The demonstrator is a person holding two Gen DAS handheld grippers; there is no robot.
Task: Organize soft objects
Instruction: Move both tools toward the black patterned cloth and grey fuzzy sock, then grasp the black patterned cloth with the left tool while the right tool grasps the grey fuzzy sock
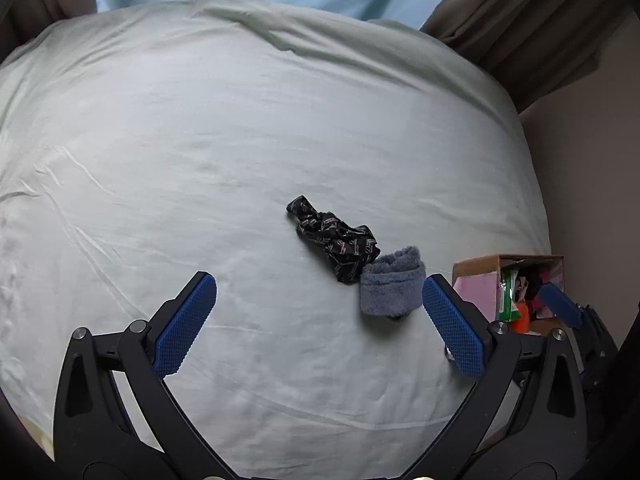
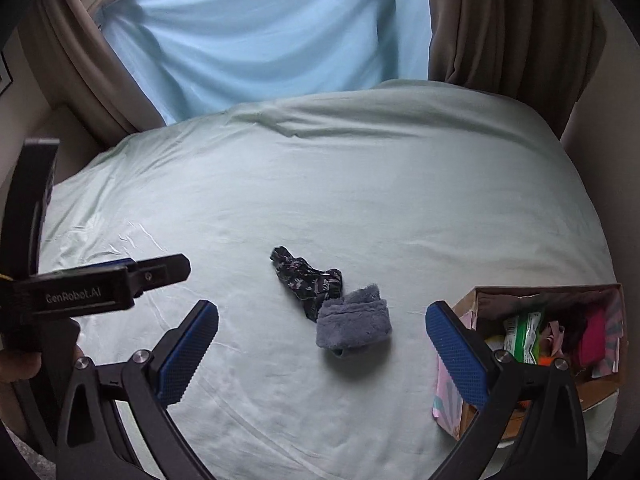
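Left wrist view: left gripper [image 1: 320, 320] spread wide, holding nothing, above pale bed sheet [image 1: 200, 160]. Grey fuzzy sock [image 1: 392, 290] lies touching black patterned cloth [image 1: 336, 240]. Cardboard box [image 1: 480, 266] at right edge, crammed with mixed items, green packet [image 1: 508, 296] showing.

Right wrist view: right gripper [image 2: 322, 344] also spread, empty. Sock [image 2: 354, 318] mid-sheet [image 2: 360, 200], against cloth [image 2: 306, 278]. Box [image 2: 468, 300] open, holding green packet [image 2: 524, 336], pink fabric [image 2: 594, 336].

A: What lies on the bed [image 2: 360, 184]?
B: In its middle a dark patterned cloth [image 2: 306, 280] touches a grey fluffy sock [image 2: 354, 322]. At the right edge stands an open cardboard box [image 2: 600, 384], full of things.
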